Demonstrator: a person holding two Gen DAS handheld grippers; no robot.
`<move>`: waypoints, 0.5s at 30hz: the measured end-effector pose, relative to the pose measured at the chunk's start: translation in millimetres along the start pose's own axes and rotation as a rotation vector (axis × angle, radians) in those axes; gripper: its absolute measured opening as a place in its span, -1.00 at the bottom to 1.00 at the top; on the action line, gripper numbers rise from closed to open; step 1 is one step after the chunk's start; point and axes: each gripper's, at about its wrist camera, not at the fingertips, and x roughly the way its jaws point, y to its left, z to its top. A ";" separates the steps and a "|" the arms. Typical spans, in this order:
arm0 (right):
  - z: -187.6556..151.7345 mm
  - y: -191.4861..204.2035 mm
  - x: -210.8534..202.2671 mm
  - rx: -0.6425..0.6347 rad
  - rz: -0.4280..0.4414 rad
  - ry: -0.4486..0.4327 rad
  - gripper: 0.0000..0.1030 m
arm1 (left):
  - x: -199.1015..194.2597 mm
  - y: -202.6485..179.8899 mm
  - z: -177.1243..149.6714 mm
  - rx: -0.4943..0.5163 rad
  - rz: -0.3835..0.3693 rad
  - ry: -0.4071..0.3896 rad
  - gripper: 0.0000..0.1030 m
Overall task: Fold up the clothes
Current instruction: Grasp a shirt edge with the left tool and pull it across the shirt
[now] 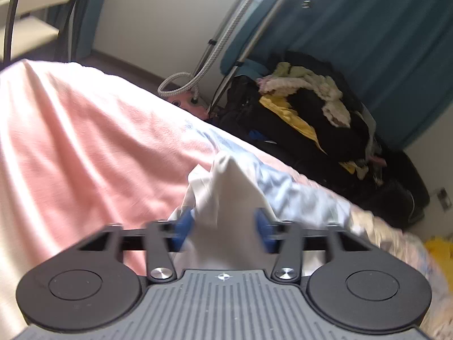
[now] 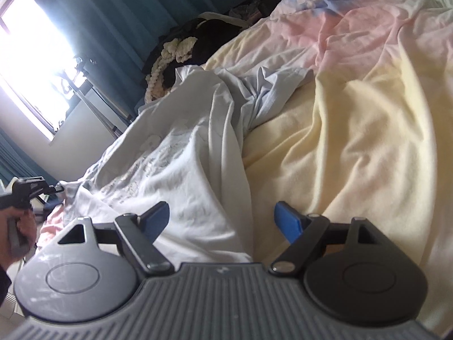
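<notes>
A white T-shirt (image 2: 181,153) with a faint grey print lies stretched and crumpled across the bed. In the left wrist view a bunched part of the shirt (image 1: 226,195) stands up between the blue pads of my left gripper (image 1: 225,226), whose jaws stand fairly wide apart around the cloth. My right gripper (image 2: 222,221) is open, its blue pads (image 2: 287,221) wide apart over the shirt's near edge, holding nothing. The left gripper also shows in the right wrist view (image 2: 58,189), held in a hand at the shirt's far left end.
The bed cover (image 2: 354,113) is pink and pale yellow, rumpled. Beside the bed is a dark pile of clothes (image 1: 305,113) with yellow and cream pieces, a garment steamer hose (image 1: 215,53), teal curtains (image 1: 368,36) and a bright window (image 2: 31,56).
</notes>
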 end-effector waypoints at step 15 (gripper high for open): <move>10.4 2.1 -49.7 -0.010 0.018 -0.084 0.60 | -146.2 -72.6 -208.7 0.760 -0.233 0.588 0.15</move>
